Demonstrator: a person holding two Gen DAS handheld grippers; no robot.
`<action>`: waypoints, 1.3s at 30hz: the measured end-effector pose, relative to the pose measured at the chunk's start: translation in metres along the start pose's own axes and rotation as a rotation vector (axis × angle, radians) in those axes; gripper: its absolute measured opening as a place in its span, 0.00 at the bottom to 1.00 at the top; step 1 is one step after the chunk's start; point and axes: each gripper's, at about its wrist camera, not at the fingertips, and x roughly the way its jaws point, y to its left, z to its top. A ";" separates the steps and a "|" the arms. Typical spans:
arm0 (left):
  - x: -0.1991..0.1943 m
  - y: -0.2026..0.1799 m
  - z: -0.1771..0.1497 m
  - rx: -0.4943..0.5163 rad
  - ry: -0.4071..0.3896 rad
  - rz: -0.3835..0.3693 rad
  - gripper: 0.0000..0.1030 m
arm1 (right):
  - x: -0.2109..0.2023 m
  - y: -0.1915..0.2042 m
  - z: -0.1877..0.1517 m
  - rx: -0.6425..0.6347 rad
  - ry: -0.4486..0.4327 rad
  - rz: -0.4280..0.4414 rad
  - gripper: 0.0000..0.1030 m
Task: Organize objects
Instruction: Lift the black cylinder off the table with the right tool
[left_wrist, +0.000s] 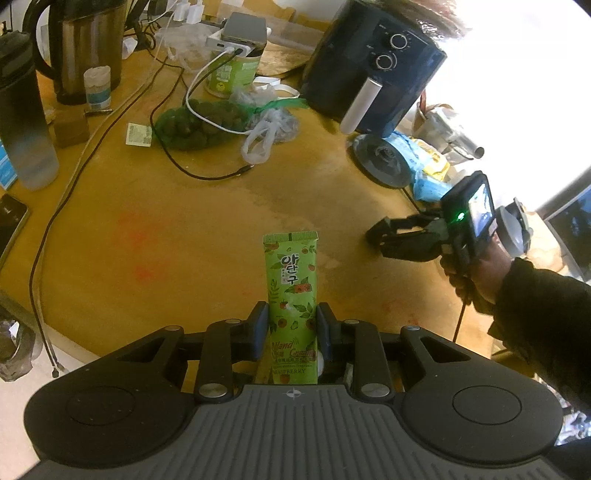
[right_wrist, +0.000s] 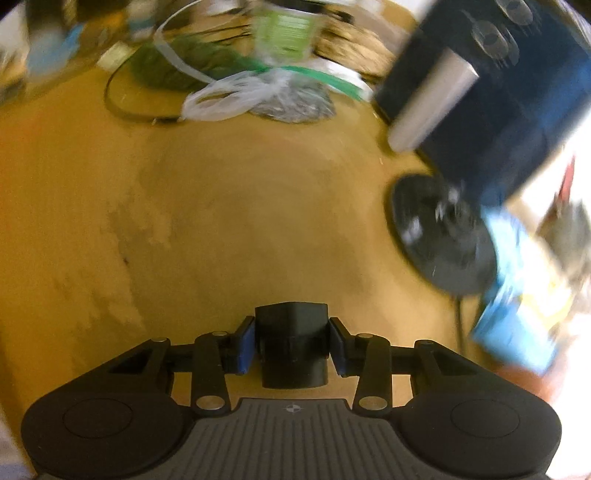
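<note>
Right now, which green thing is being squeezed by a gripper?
The tall green hand-cream tube, clamped by the left gripper; the green mesh bag lies untouched.

A dark blue air fryer (left_wrist: 373, 70) stands at the far right of the yellow surface (left_wrist: 207, 221), a round black base (left_wrist: 382, 158) just in front of it. A green net bag (left_wrist: 199, 123) and a clear plastic bag (left_wrist: 269, 129) lie touching. A steel kettle (left_wrist: 88, 48) stands far left, near a grey bottle (left_wrist: 22, 114).

Glossy plastic hand-cream tube (left_wrist: 291, 295), frame center; matt black plastic block (right_wrist: 291, 343) lower center; worn, blotchy wood-look table (left_wrist: 207, 221); shiny metal kettle (left_wrist: 88, 44) upper left.
</note>
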 end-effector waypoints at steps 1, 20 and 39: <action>0.001 -0.001 0.001 0.002 0.000 -0.003 0.27 | -0.002 -0.006 -0.002 0.071 0.006 0.036 0.42; 0.008 -0.021 0.009 0.101 0.025 -0.048 0.27 | -0.009 -0.028 -0.032 0.442 -0.035 0.132 0.42; 0.006 -0.019 0.014 0.170 0.032 -0.092 0.27 | -0.100 -0.014 -0.066 0.583 -0.161 0.158 0.42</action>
